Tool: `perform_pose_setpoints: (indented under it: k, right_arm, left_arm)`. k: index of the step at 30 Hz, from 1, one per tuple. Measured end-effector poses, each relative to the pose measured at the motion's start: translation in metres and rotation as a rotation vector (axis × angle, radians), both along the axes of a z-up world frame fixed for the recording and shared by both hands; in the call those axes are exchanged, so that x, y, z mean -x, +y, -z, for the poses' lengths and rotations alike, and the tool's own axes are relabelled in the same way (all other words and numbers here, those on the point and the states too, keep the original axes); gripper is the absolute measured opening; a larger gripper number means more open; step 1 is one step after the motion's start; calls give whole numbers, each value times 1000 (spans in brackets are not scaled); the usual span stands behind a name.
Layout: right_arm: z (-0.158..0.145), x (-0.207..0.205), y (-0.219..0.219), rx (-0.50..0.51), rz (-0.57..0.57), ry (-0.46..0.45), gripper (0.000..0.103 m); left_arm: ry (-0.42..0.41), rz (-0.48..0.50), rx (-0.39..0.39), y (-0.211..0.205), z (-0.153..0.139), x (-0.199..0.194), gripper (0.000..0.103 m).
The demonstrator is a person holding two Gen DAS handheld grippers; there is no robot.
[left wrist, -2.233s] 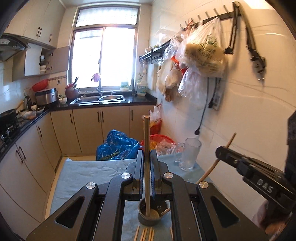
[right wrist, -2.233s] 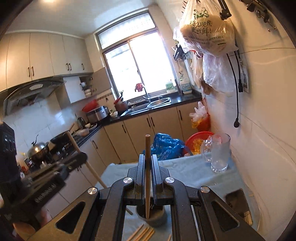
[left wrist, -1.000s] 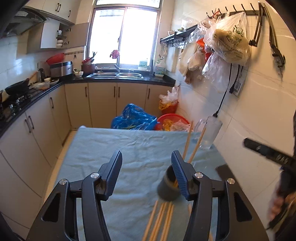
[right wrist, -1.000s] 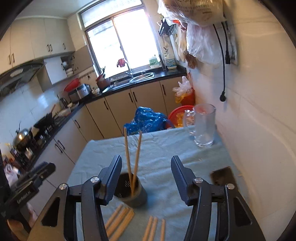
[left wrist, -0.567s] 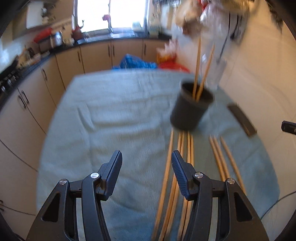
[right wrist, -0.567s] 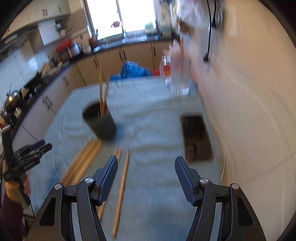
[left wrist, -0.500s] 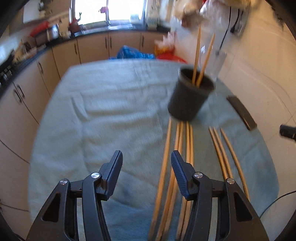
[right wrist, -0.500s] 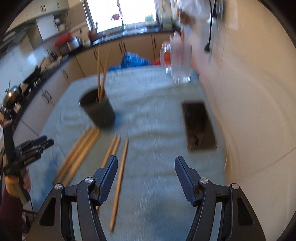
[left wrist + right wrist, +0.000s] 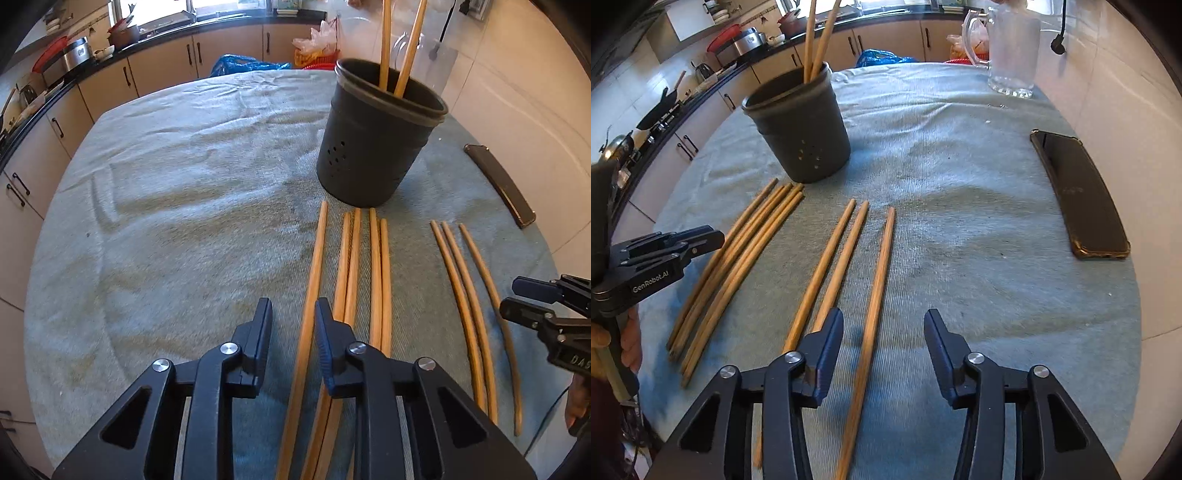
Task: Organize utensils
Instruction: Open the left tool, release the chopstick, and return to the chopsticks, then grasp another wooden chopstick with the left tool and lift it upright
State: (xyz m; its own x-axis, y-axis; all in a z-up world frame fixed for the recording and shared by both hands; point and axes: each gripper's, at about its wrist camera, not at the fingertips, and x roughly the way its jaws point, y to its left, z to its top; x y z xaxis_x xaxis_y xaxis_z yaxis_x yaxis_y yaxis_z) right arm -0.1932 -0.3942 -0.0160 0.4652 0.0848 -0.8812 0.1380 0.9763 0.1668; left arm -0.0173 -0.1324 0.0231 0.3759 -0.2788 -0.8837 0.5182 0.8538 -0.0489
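I was on the pickup step: left gripper [image 9: 292, 325] closing around the leftmost chopstick [image 9: 312, 280], right gripper [image 9: 883, 343] half-open astride another chopstick [image 9: 877, 280], neither gripped; holder [image 9: 373, 144] at one o'clock. Next: pinch, lift.

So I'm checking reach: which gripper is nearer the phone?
Right. The right gripper hovers over the loose chopsticks with the phone just beyond to its right; the left gripper sits farther left, past both chopstick groups.
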Motion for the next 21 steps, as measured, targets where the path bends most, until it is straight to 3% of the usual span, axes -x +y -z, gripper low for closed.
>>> perform_pose_setpoints:
  k: [10,15,21]
  right_arm:
    - [11,-20,5,53,5,-6,41]
    - [10,-25,2,72,8,-4,31]
    - [9,-41,0,84,8,14,31]
  left_arm:
    - [2,26,-26,-21,8,-20,21]
    - [2,39,-49,-30,7,-30,21]
    - [-8,48,-62,-39,5,-37,21]
